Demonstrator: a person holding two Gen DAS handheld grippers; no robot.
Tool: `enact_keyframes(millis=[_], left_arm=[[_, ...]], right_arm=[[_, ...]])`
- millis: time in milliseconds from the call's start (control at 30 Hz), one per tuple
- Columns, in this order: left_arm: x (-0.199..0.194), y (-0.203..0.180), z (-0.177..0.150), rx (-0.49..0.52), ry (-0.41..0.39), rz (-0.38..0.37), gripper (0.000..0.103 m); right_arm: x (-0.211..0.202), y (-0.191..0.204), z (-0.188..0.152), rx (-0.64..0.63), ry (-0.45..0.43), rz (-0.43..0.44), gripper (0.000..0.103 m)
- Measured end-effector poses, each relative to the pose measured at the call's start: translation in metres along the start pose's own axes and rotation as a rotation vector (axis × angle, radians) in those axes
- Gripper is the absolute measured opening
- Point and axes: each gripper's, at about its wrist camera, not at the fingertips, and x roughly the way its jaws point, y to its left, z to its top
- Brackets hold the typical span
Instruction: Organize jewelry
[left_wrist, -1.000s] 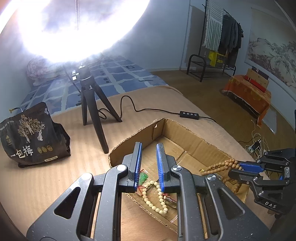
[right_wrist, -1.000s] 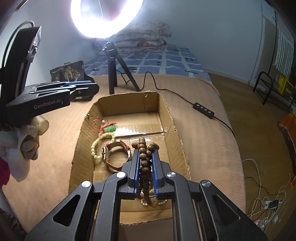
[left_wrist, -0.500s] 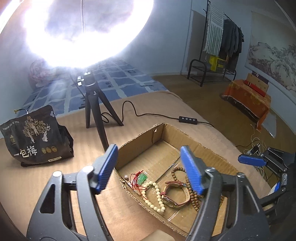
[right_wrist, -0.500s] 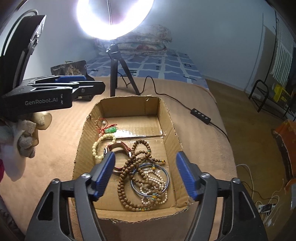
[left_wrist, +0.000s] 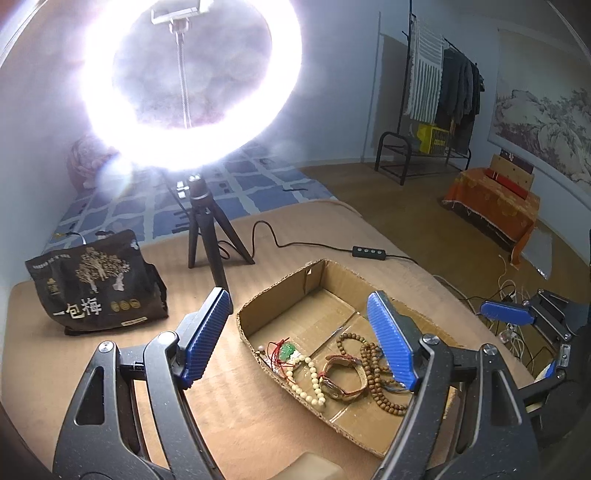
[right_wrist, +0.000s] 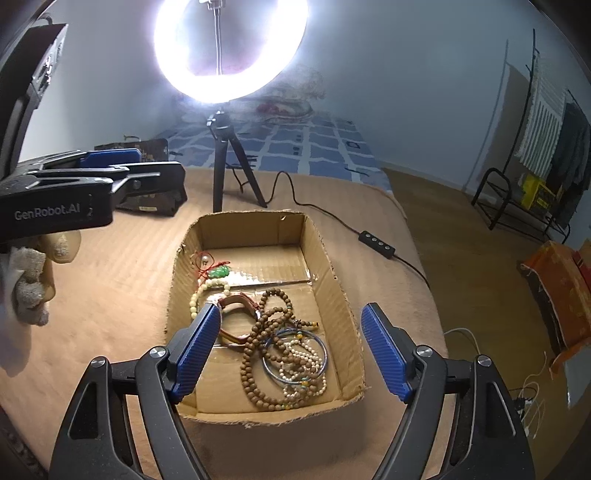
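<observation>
An open cardboard box (left_wrist: 280, 291) (right_wrist: 251, 229) sits on a tan blanket. Inside lie a green pendant on red cord (left_wrist: 287, 350) (right_wrist: 218, 272), a cream bead bracelet (left_wrist: 306, 380) (right_wrist: 199, 295), a brown-strapped watch (left_wrist: 343, 376) (right_wrist: 240, 306), a long string of brown wooden beads (left_wrist: 373, 373) (right_wrist: 258, 350), a blue bangle (right_wrist: 295, 354) and small white beads (right_wrist: 303, 365). My left gripper (left_wrist: 297, 293) hangs open above the box's left side, holding nothing. My right gripper (right_wrist: 291, 307) hovers over the near end, its jaws opening with nothing between them.
A ring light on a black tripod (left_wrist: 207, 229) (right_wrist: 225, 155) stands behind the box, and its cable with a control (left_wrist: 369, 252) runs off to the right. A black snack bag (left_wrist: 96, 284) stands at the left. A gloved hand (right_wrist: 26, 280) holds the left gripper.
Both grippers opened wide and rose. The left let go of the cream bracelet and pendant. The right let go of the brown bead string, which now lies in the box.
</observation>
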Motion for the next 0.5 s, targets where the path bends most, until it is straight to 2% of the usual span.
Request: enact_keyframes(millis=[367, 500], left_arm=[[-0.062, 0.000, 0.002, -0.003, -0.047, -0.001, 0.080], [-0.085, -0.004, -0.002, 0.016, -0.077, 0.008, 0.089]], right_arm=[[-0.051, 0.007, 0.004, 0.024, -0.047, -0.026, 0.079], [-0.070, 0.011, 0.004, 0.029, -0.067, -0.030, 0.079]])
